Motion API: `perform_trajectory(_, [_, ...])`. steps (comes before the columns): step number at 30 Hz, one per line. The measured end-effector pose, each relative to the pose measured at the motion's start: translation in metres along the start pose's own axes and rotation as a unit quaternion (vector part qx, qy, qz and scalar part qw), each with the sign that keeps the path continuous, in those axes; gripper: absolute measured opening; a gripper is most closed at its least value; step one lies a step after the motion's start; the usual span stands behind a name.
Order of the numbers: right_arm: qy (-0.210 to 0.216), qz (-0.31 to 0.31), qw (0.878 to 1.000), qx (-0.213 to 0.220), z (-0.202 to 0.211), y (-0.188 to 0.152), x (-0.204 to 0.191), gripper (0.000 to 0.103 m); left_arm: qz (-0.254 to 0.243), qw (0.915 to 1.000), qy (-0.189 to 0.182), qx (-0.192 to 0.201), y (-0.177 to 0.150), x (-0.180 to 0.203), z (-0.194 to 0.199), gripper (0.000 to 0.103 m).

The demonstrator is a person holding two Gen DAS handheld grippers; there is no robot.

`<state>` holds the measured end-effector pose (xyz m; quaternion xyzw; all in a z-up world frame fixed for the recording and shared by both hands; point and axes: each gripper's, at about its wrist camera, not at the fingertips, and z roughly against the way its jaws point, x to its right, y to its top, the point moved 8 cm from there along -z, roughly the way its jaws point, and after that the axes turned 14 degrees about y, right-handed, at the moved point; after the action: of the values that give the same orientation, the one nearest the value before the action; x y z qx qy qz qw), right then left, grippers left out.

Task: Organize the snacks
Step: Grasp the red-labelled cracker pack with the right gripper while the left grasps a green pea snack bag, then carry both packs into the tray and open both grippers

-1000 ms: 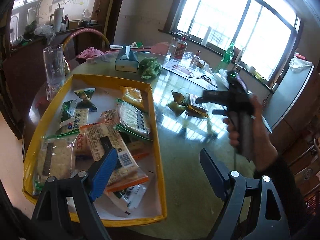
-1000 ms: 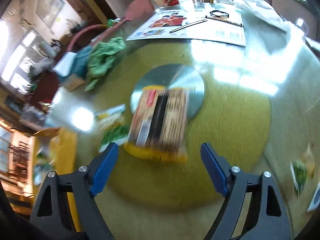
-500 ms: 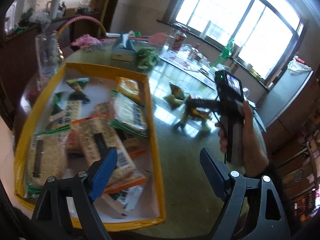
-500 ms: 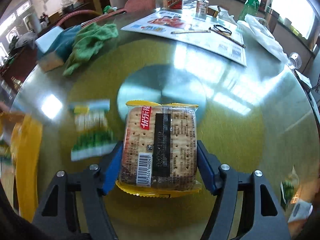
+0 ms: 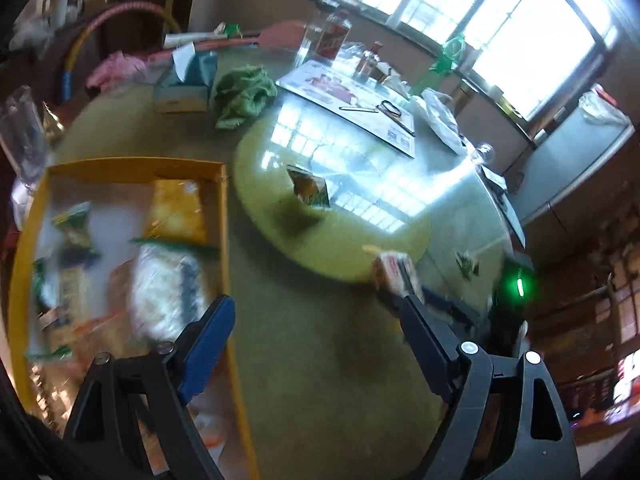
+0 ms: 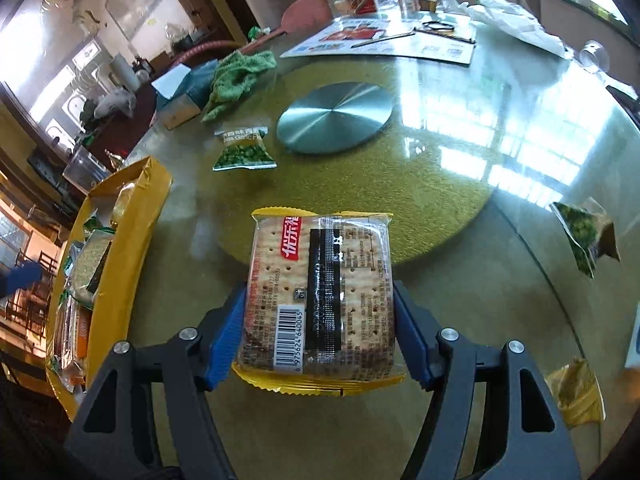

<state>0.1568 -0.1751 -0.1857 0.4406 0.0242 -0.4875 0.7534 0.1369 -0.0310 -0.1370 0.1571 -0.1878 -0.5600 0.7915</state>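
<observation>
Pinching cracker pack (image 6: 320, 300) between my right gripper (image 6: 320, 320) pads | left gripper (image 5: 316, 340) spread, empty | risk: squeezing harder cracks crackers; loose grip drops pack short of tray (image 6: 132, 216)

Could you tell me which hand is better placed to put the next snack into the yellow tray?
Right: its gripper already clamps the cracker pack, with the yellow tray just beside it; the left gripper is empty.

Both wrist cameras tilt down over the table (image 5: 320, 360), sharing the yellow tray (image 6: 132, 216) at nine o'clock and the green cloth (image 5: 244, 94) toward twelve.
</observation>
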Motion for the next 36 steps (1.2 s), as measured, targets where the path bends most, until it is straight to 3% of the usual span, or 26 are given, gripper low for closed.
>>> perform_trajectory(4, [-0.020,-0.003,1.000,0.018,0.008,0.001,0.010,0.069,0.014,0.9996,0.023,-0.012,0.025,0.010,-0.039,0.084])
perform_trajectory(9, [-0.028,-0.009,0.999,0.024,0.015,0.001,0.019,0.069,0.045,0.9978,0.022,-0.043,0.042,0.025,-0.081,0.081])
perform_trajectory(13, [-0.035,-0.013,0.999,0.027,0.018,-0.001,0.022,0.069,0.059,0.9968,0.044,-0.032,0.059,0.036,-0.106,0.079])
perform_trajectory(18, [-0.029,-0.014,0.999,0.027,0.020,-0.001,0.023,0.069,0.069,0.9950,0.061,-0.039,0.073,0.044,-0.133,0.060])
perform_trajectory(20, [-0.025,-0.018,0.999,0.029,0.022,-0.001,0.024,0.069,0.072,0.9926,0.086,-0.046,0.074,0.042,-0.144,0.047])
perform_trajectory(21, [-0.025,-0.017,0.999,0.030,0.022,0.000,0.025,0.069,0.068,0.9907,0.110,-0.044,0.073,0.038,-0.149,0.047])
perform_trajectory(22, [-0.026,-0.015,0.999,0.030,0.021,0.000,0.024,0.069,0.063,0.9898,0.120,-0.045,0.071,0.037,-0.152,0.037])
perform_trajectory(27, [-0.018,-0.015,0.999,0.029,0.020,-0.003,0.022,0.069,0.014,0.9917,0.125,-0.024,0.062,0.042,-0.135,0.027])
perform_trajectory(33, [-0.011,-0.015,0.999,0.031,0.020,-0.001,0.023,0.069,0.012,0.9981,0.061,-0.002,0.026,0.042,-0.079,0.026])
perform_trajectory(36, [-0.001,-0.009,0.999,0.040,0.024,0.000,0.020,0.069,0.008,0.9993,0.032,0.017,-0.009,0.039,-0.039,0.026])
